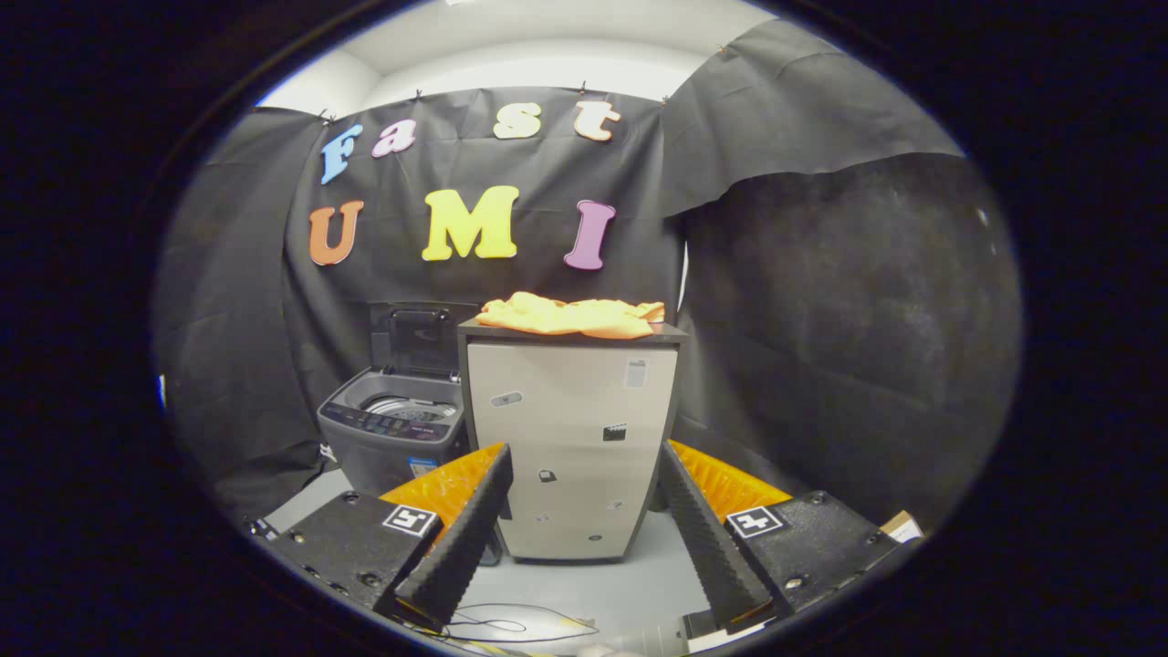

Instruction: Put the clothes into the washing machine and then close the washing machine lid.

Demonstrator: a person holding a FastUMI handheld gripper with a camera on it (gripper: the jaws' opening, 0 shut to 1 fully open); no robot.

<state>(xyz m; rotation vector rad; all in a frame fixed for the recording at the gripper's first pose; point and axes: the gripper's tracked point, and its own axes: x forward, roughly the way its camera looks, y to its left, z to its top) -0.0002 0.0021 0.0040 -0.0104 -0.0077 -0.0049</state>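
Soft, crumpled orange cloth (573, 316) lies on a smooth, matt cabinet (570, 456). The washing machine (394, 429) looks like glossy grey plastic with a shiny metal drum (411, 409). The open gripper (584, 520) has ribbed, matt fingers (465, 538).

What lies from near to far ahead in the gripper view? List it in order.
Open gripper → grey cabinet ahead of the fingers, orange clothes on top → booth wall. Washing machine, lid up, stands left of the cabinet.

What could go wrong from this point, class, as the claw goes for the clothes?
1. The orange clothes lie in a loose heap on the cabinet; the open claw, well short of them, may pinch only part and trail the rest.
2. The washing machine sits lower beside the cabinet, its lid upright; dangling cloth could catch its rim.
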